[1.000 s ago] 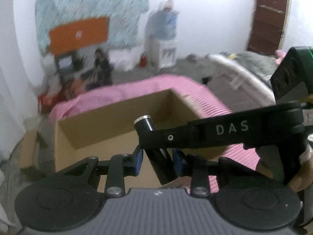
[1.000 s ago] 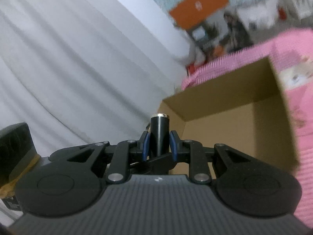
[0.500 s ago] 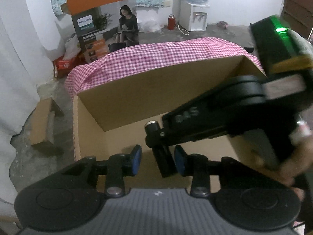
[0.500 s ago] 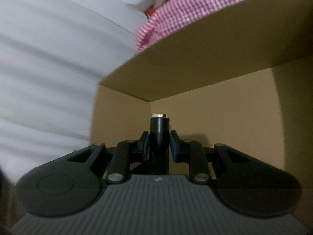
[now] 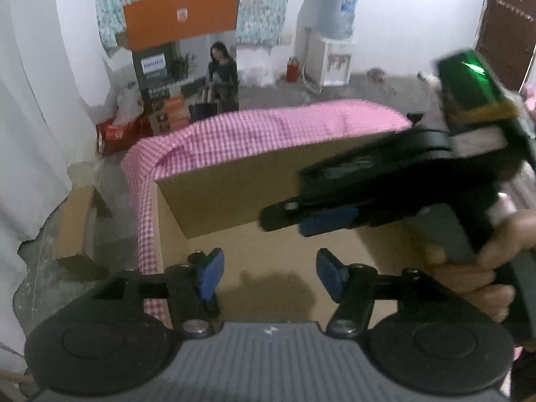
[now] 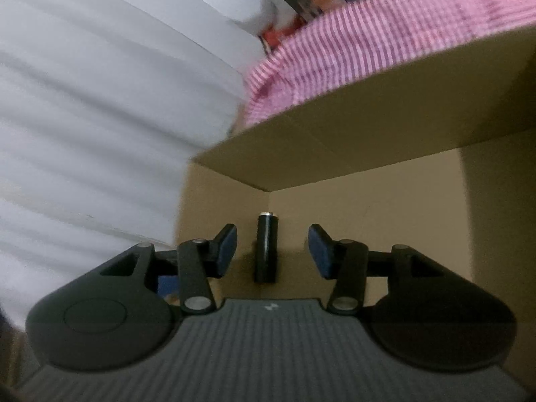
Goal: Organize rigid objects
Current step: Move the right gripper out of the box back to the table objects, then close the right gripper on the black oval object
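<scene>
A black cylinder with a silver end (image 6: 267,246) lies free inside the open cardboard box (image 6: 351,154), between my right gripper's spread fingers. My right gripper (image 6: 273,246) is open and touches nothing. It also shows in the left wrist view (image 5: 321,216), reaching into the box from the right. My left gripper (image 5: 269,273) is open and empty, above the box floor (image 5: 268,254) near the box's left wall. The cylinder is hidden in the left wrist view.
The box sits on a pink checked cloth (image 5: 268,134). White curtains (image 6: 100,117) hang to the left. Behind are an orange and black carton (image 5: 181,67), a water dispenser (image 5: 330,57) and a brown door (image 5: 509,23). A flat cardboard piece (image 5: 75,221) lies on the floor.
My right gripper opened and let go of the black cylinder inside the box. My left gripper opened wider and the cylinder is no longer between its fingers.
</scene>
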Demonstrator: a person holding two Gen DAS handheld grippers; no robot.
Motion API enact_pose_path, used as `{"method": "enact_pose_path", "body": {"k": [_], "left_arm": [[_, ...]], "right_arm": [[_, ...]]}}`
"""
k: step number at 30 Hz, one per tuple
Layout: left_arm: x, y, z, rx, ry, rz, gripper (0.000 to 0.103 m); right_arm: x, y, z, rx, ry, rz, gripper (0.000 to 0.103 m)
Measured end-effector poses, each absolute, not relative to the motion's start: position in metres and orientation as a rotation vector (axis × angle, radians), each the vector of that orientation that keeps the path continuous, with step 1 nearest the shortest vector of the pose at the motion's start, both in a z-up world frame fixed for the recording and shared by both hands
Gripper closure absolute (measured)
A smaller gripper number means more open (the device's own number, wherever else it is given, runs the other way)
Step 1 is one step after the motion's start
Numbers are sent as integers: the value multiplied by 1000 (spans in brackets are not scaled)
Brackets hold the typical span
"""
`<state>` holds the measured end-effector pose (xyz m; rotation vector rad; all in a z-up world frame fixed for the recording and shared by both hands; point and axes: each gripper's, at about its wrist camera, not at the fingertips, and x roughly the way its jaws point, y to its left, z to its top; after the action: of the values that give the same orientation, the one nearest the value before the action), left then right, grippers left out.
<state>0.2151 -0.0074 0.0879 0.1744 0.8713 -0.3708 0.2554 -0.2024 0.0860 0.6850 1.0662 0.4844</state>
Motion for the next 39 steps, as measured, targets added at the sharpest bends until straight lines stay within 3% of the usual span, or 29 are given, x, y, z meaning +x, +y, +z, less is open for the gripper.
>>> {"method": "enact_pose_path", "body": {"k": [11,16,22,26,30,32,35,39], "left_arm": [[99,-26,133,159,714,-527,23],[60,-54,105,160,736,-617,23],[36,-100,47,207,823,-728,23],[29,-130,10,233,876,-777,27],[25,-159,-21,269,915,-775,45],[27,-164,-30,257,938,-790,46],[33,-172,-40,242,967,-800,57],[38,-176,-47,233,995,-803,59]], "right_arm": [[73,-304,154,697,754,552,51],[4,-357,116,697,724,453,50],[-53,-384,47,731,816,338,50],[-50,-385,9,725,878,297,52],[-32,-386,-5,698,912,286,59],[-11,-383,-21,681,926,291,64],[-5,-382,-29,665,966,296,67],[6,-374,-46,667,999,310,73]]}}
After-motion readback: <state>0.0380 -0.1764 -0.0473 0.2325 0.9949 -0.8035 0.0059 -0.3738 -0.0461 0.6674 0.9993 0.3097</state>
